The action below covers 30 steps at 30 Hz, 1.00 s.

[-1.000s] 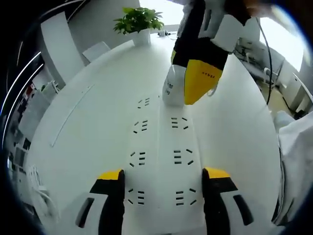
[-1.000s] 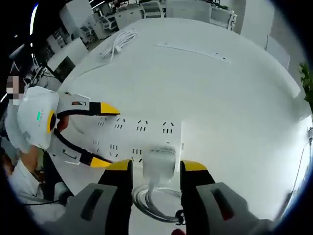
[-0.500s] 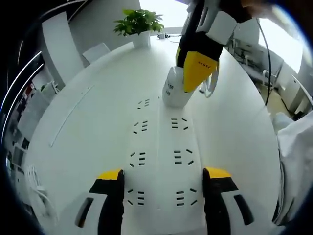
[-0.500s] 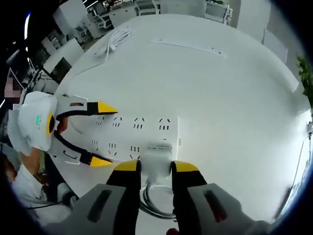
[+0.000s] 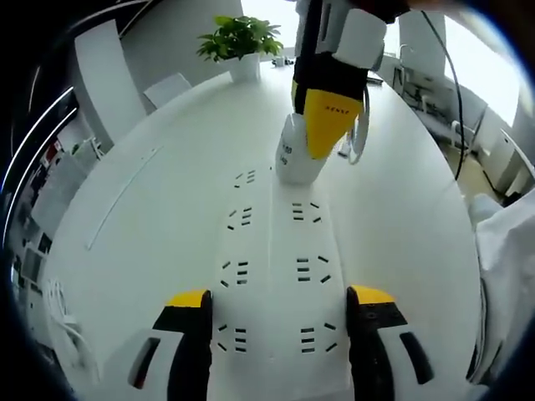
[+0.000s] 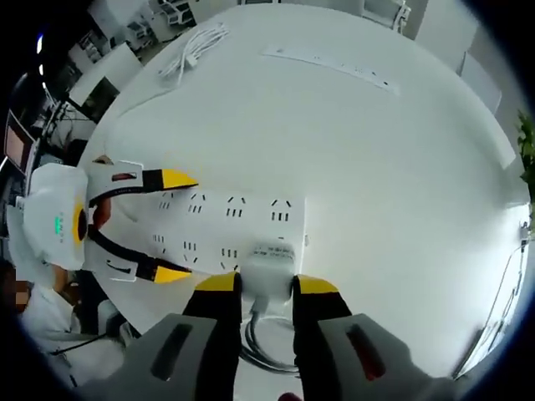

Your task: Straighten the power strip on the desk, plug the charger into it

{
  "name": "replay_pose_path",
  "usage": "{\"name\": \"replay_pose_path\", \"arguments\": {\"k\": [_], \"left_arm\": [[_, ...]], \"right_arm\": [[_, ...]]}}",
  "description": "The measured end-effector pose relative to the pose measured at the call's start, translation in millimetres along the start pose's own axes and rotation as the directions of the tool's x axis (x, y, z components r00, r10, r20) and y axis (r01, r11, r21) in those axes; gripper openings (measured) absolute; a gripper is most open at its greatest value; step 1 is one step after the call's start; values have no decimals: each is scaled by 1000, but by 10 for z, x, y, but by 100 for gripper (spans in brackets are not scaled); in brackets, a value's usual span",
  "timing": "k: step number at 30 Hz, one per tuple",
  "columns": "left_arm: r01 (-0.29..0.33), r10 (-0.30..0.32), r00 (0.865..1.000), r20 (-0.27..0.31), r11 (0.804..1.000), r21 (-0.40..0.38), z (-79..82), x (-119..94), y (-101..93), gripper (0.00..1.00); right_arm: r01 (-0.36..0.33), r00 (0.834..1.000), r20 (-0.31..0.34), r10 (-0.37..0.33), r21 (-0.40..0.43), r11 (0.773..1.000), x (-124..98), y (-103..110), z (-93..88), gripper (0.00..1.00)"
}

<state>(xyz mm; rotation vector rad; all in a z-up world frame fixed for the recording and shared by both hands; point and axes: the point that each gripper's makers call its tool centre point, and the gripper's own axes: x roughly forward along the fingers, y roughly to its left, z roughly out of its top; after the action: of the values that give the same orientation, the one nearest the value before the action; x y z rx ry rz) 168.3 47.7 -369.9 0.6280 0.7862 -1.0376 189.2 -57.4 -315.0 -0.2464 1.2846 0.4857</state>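
A white power strip (image 5: 276,276) lies lengthwise on the white desk (image 5: 167,125), with my left gripper (image 5: 280,296) shut on its near end, one jaw against each long side. At the strip's far end stands the white charger (image 5: 292,154), sitting on the last socket. My right gripper (image 6: 267,284) is shut on the charger (image 6: 267,261), and one of its yellow fingers (image 5: 328,125) covers the charger's right side. The right gripper view also has the strip (image 6: 234,230) and the left gripper (image 6: 171,225) straddling its end. How deep the charger's pins sit is hidden.
The charger's white cable (image 6: 263,351) loops beneath my right gripper. A long white bar (image 6: 326,65) and a coiled white cable (image 6: 196,60) lie farther out on the desk. A potted plant (image 5: 241,38) stands at the far edge. A person's gloved hand (image 6: 54,221) holds the left gripper.
My right jaws have closed in against the charger's sides, and that gripper has swung more upright over it. The left gripper and the strip have stayed put.
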Motion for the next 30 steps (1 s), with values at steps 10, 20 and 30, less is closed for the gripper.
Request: {"name": "replay_pose_path", "arguments": {"k": [10,20,30], "left_arm": [[-4,4,1000,7,1000,14,14,10,5,64],[-9,9,1000,7,1000,9,15,16,6,65],[-15,15,1000,7,1000,-10,9,20,11,65]], "right_arm": [[30,999,-19,-30,-29,999,90,-7,65,20],[16,1000,-7,-16,18,1000,196,-63,56,21],[2,1000,9,-2,-6,1000,299,-53,23,27]]}}
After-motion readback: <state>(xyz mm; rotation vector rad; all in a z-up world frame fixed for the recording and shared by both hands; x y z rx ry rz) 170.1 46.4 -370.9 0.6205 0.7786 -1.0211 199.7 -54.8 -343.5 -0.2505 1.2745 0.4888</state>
